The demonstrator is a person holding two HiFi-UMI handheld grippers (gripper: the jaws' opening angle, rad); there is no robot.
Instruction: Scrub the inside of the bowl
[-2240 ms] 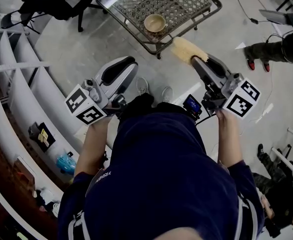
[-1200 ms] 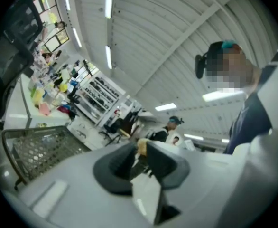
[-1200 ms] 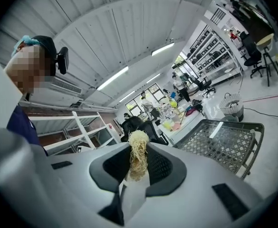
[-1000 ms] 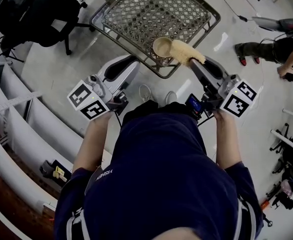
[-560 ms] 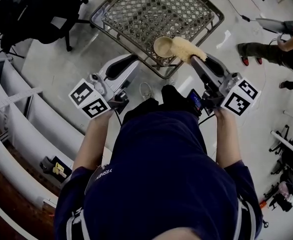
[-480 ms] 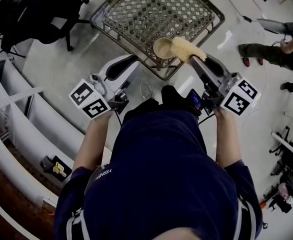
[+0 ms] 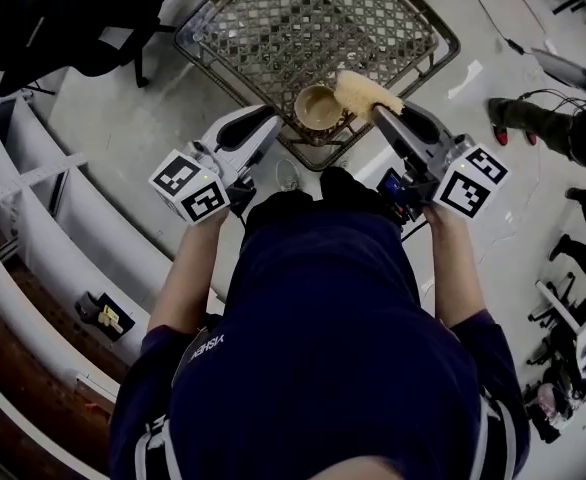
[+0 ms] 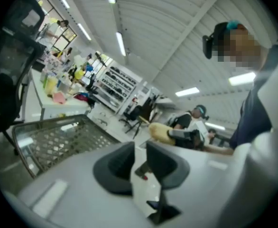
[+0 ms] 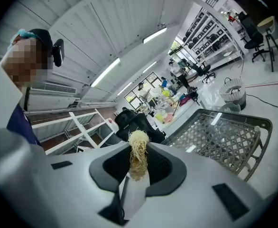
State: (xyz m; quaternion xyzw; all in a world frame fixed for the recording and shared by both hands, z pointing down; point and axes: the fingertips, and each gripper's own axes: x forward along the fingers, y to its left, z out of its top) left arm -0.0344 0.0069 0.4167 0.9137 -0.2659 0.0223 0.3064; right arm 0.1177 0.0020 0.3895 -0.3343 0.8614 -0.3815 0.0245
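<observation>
Yellow scrubber (image 7: 366, 93) clamped in right gripper (image 7: 381, 111) hovers just beside bowl (image 7: 301, 110) rim

Bright, even indoor light from ceiling strip lights (image 8: 121, 43). Shadows soft and faint on the pale floor (image 7: 123, 118). Both gripper views are heavily fisheye with black vignetted corners. Left gripper view is soft and hazy, right crisper. Head view bends at the edges.

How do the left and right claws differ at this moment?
The right claw is clamped on a yellow fibrous scrubber; the left claw holds nothing, its jaws slightly apart. In the head view the right claw's scrubber reaches the rim of the bowl, while the left claw sits short of it. Both point toward the bowl on the mesh table.
</observation>
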